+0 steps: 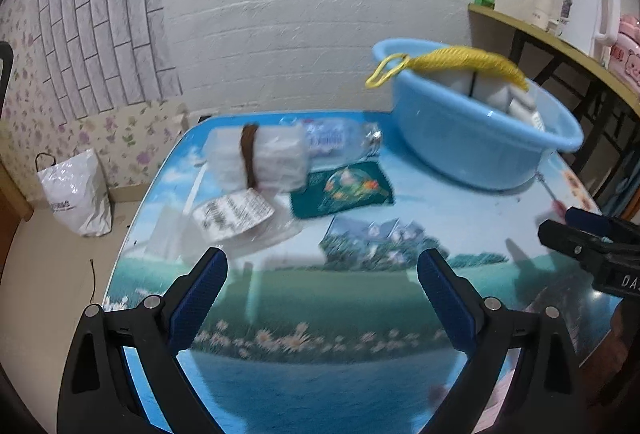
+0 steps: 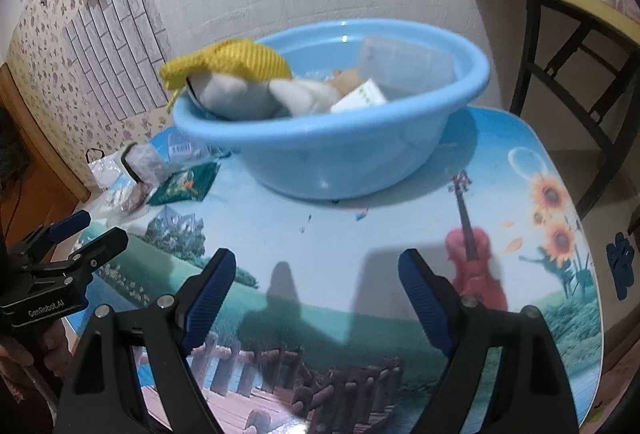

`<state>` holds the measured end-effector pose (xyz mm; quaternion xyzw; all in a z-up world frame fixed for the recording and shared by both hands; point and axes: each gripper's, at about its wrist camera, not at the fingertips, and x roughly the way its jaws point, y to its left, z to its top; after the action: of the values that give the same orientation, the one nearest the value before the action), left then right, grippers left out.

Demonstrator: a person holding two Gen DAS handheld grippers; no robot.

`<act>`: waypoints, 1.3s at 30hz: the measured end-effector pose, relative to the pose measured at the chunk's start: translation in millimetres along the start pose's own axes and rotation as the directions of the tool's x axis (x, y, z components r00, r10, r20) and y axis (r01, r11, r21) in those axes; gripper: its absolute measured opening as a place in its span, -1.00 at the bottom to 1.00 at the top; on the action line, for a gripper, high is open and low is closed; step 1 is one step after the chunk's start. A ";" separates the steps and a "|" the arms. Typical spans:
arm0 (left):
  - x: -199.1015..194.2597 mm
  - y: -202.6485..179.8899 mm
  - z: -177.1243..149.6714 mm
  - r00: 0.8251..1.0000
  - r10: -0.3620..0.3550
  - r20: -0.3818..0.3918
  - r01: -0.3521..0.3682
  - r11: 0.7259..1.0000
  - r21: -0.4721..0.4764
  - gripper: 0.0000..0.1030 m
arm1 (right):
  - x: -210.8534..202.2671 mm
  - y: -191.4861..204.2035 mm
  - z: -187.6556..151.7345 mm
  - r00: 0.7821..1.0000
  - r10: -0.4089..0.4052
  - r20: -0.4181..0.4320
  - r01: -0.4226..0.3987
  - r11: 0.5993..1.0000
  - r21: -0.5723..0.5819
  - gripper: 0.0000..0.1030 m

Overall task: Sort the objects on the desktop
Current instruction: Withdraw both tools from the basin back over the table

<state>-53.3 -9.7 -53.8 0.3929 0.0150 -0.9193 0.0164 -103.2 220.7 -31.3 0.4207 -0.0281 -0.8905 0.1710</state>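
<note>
Both tilted down over the table (image 2: 520, 138). Left gripper (image 1: 322, 266) spread wide, empty; right gripper (image 2: 316, 266) likewise. Basin (image 2: 332, 150) ahead of right; bundle (image 1: 256, 158), bottle (image 1: 340, 138), green packet (image 1: 340, 190) beyond left. "GenRobot.AI" legible; blister-pack (image 1: 234, 214) print blurred, perhaps pills.

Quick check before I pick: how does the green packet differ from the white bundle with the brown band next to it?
The green packet is dark green with a printed picture and lies flat on the table; the white bundle is pale, bulky and cinched by a brown band. The green packet sits nearer the blue basin; the white bundle lies towards the table's left edge, in front of a plastic bottle. Both remain outside the basin, and no gripper touches either.
</note>
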 end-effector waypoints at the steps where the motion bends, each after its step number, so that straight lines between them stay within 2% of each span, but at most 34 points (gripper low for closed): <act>1: 0.5 1.4 -2.5 1.000 0.003 -0.005 -0.003 1.000 0.003 0.87 | 0.6 0.6 -0.9 1.000 0.000 -0.003 0.000 1.000 0.000 0.65; 7: 6.8 11.2 -14.2 0.999 0.025 -0.041 -0.025 1.000 0.001 0.87 | 7.6 3.1 -8.9 0.999 -0.004 -0.034 0.004 1.000 -0.007 0.65; 15: 7.6 23.7 -20.1 0.998 0.045 -0.049 -0.046 0.999 -0.014 0.87 | 13.6 8.7 -13.7 0.998 -0.006 -0.057 0.005 1.000 -0.023 0.65; 21: 14.3 36.4 -28.1 0.996 0.043 -0.077 -0.046 0.998 -0.048 0.88 | 15.8 13.9 -15.3 0.998 -0.033 -0.048 0.030 0.998 -0.060 0.65; 23: 13.9 38.6 -29.6 0.997 0.046 -0.069 -0.049 0.998 -0.051 0.93 | 16.7 16.6 -16.4 0.998 -0.045 -0.042 0.041 0.996 -0.077 0.65; 25: 14.4 40.1 -31.2 0.997 0.047 -0.056 -0.049 0.998 -0.048 0.99 | 17.7 19.9 -19.0 0.998 -0.055 -0.032 0.051 0.993 -0.102 0.74; 29: 13.1 39.0 -36.5 0.998 0.054 -0.012 -0.054 0.997 -0.048 0.99 | 20.8 30.0 -24.5 0.996 -0.090 -0.017 0.086 0.982 -0.169 0.81; 39: 13.2 39.6 -37.0 0.999 0.055 0.001 -0.055 0.997 -0.050 0.99 | 24.2 29.3 -21.2 0.995 -0.092 -0.028 0.086 0.983 -0.162 0.89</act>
<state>-34.1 -48.0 -89.6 0.3916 0.0271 -0.9183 0.0512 -93.1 187.2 -57.1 0.4219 0.0656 -0.8891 0.1649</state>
